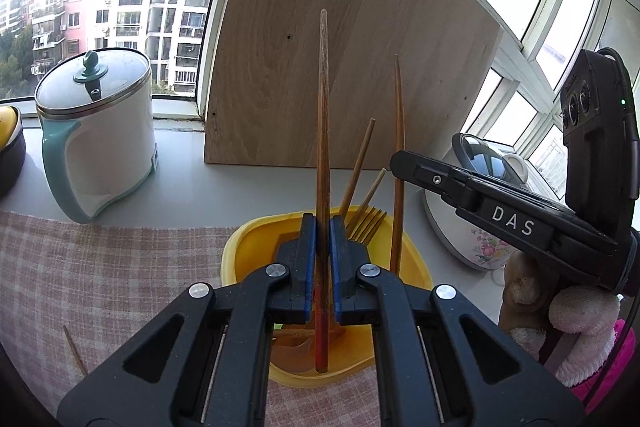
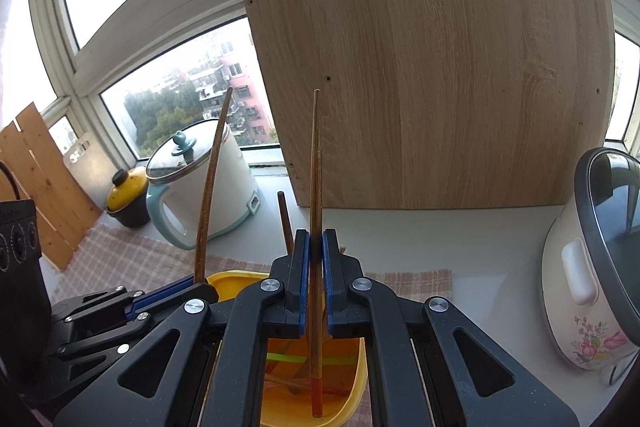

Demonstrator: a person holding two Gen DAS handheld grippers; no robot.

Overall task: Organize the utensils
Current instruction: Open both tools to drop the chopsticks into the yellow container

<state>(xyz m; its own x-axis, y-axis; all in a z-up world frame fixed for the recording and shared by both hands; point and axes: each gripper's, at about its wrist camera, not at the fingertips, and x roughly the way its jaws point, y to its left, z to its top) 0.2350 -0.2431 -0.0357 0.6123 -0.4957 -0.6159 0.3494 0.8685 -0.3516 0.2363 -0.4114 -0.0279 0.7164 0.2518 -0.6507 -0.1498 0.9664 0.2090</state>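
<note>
A pink checked cloth (image 1: 100,267) covers the counter, likely to cushion and catch whatever is set down. Leaning against the window behind it, at twelve o'clock in both views, stands a wooden board (image 2: 432,75). A white kettle with a teal handle (image 1: 100,139) sits at ten o'clock in the left view, and a floral rice cooker (image 2: 592,267) at three o'clock in the right view; both stay well apart from the work.

The yellow holder (image 1: 412,267) sits on the cloth directly under both grippers, serving as the collecting bin. It already stands several chopsticks and a wooden fork (image 1: 366,225) upright, ends down, handles out.

The left gripper (image 1: 323,223) has its blue pads pressed onto a pair of red-tipped chopsticks (image 1: 322,131), held vertical with the red ends low inside the holder, judged a lowering pose. The right gripper (image 2: 315,239) likewise pinches its own upright pair (image 2: 315,167), tips near the holder's floor. One loose stick (image 1: 74,349) lies on the cloth at eight o'clock in the left view.
</note>
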